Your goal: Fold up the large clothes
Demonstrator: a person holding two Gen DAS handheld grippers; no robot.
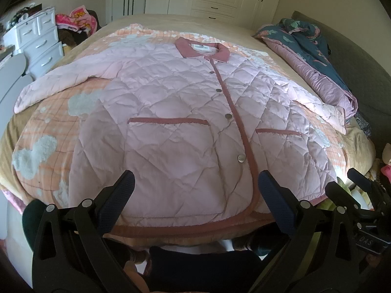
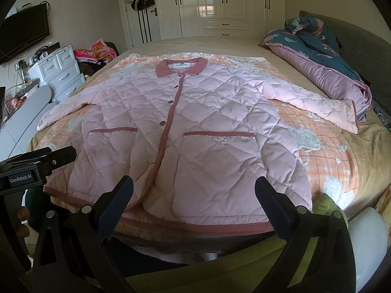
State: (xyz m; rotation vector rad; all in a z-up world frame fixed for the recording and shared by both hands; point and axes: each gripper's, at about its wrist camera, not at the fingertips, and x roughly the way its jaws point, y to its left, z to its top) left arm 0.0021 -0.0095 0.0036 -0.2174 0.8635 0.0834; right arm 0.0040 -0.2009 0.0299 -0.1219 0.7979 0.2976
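— Where is the jacket right now?

— The pink quilted jacket (image 1: 185, 112) lies flat and face up on the bed (image 1: 156, 20), on top of an orange checked blanket (image 1: 51, 131). Its darker pink collar (image 2: 180, 68) is at the far end, its hem is at the near edge right in front of me, and it is snapped shut down the front. Both sleeves are spread out, one to the left and one to the right.

— And your grippers?

— My left gripper (image 1: 196, 190) hangs just above the near hem, left of the front placket, with its fingers wide apart and nothing between them. My right gripper (image 2: 194, 195) is over the hem on the right half, below the right pocket (image 2: 220, 134), fingers also spread and holding nothing. From the right wrist view I can see the left tool at the near left edge of the bed.

— What else is around?

— A rolled dark floral quilt (image 2: 315, 46) lies along the far right side of the bed, near the end of the right sleeve. A white drawer unit (image 2: 58, 73) stands to the left, and white wardrobes (image 2: 220, 5) fill the far wall.
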